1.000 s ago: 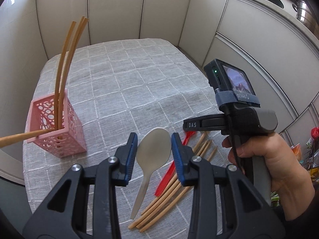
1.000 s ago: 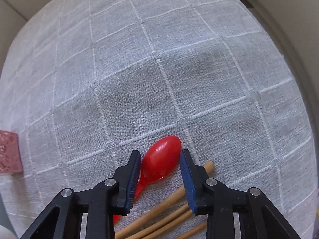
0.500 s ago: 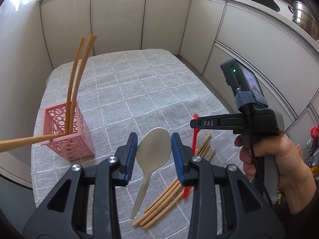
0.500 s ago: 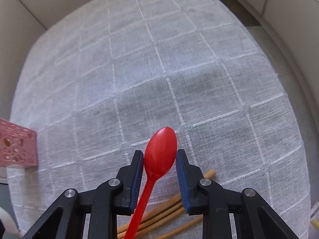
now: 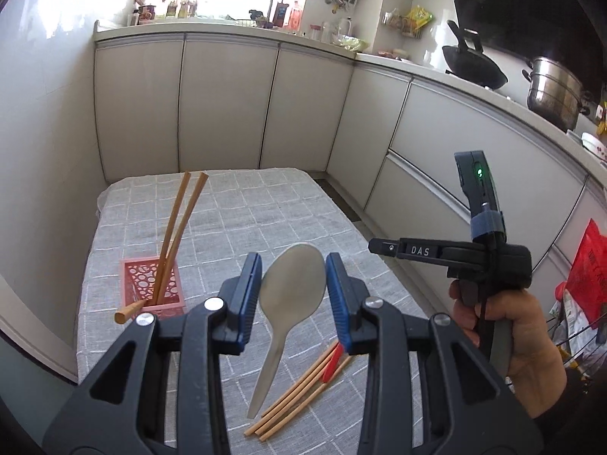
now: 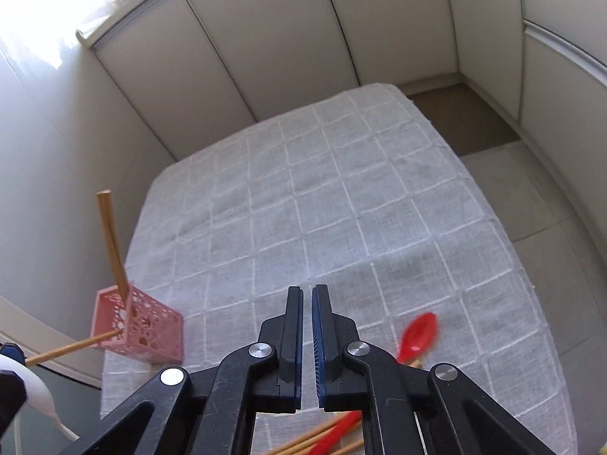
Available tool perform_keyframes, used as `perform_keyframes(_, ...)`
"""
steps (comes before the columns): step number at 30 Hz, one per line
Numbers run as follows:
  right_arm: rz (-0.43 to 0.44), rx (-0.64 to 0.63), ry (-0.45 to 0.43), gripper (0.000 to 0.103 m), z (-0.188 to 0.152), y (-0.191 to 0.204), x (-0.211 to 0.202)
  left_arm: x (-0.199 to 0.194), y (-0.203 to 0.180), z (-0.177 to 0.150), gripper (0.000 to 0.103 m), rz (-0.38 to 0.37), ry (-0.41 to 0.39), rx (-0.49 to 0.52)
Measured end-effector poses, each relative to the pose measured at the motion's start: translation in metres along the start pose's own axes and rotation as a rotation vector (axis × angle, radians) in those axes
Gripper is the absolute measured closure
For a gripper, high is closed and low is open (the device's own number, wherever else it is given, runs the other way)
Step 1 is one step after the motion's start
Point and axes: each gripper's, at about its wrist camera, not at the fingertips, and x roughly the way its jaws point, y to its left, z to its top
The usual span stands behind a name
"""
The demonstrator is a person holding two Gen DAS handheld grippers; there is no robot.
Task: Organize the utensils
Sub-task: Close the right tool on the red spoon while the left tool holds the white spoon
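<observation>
Right hand-held gripper just closed empty, spoon slipped out; red spoon lies low-right, handle toward it. Left clamps white spoon.

- The left tongs fill the lower part of their own view, two black arms ending in blue pads that stand a moderate way apart, pressing the bowl of a pale spoon between them.
- The right tongs point downward at a slant; their jaws have just been closing and now stand almost together, a thin slit between the pads, with nothing in them.
- In the left view, the person's right hand grips the handle of the right tongs, fingers curled round the trigger.
</observation>
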Motion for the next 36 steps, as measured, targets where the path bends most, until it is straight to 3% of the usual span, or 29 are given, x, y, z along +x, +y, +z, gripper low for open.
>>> perform_keyframes(2,0.002,0.020,0.035,0.092,0.000,-0.008,0.009,0.001,0.002,-0.002,0.066,-0.015,0.016,-0.015)
perform_keyframes(4,-0.029,0.051,0.103,0.055,-0.002,-0.020,0.027,0.007,0.002,-0.008,0.066,-0.016,0.042,-0.009)
perform_keyframes(6,-0.078,0.089,0.170,0.049,-0.008,-0.037,0.045,0.016,0.000,-0.017,0.066,-0.004,0.071,0.010)
perform_keyframes(11,-0.175,0.173,0.298,0.053,-0.018,-0.078,0.088,0.031,-0.001,-0.027,0.066,0.007,0.132,0.037)
perform_keyframes(13,-0.186,0.193,0.308,0.062,-0.018,-0.087,0.097,0.036,-0.001,-0.029,0.066,0.007,0.148,0.037)
perform_keyframes(17,-0.145,0.247,0.312,0.069,-0.019,-0.103,0.108,0.044,-0.004,-0.032,0.066,0.008,0.168,0.049)
perform_keyframes(20,-0.112,0.288,0.339,0.081,-0.026,-0.112,0.117,0.047,-0.005,-0.032,0.066,0.013,0.173,0.055)
perform_keyframes(22,-0.092,0.299,0.326,0.095,-0.029,-0.117,0.119,0.048,-0.005,-0.032,0.066,0.015,0.171,0.053)
perform_keyframes(24,-0.089,0.295,0.319,0.098,-0.030,-0.119,0.118,0.047,-0.005,-0.032,0.066,0.018,0.169,0.053)
perform_keyframes(29,-0.117,0.283,0.262,0.091,-0.020,-0.121,0.097,0.046,-0.004,-0.032,0.066,0.021,0.170,0.056)
perform_keyframes(31,-0.137,0.260,0.246,0.073,-0.016,-0.121,0.092,0.046,-0.005,-0.032,0.066,0.022,0.169,0.057)
perform_keyframes(36,-0.175,0.227,0.316,0.070,-0.025,-0.121,0.115,0.049,-0.004,-0.033,0.066,0.028,0.179,0.055)
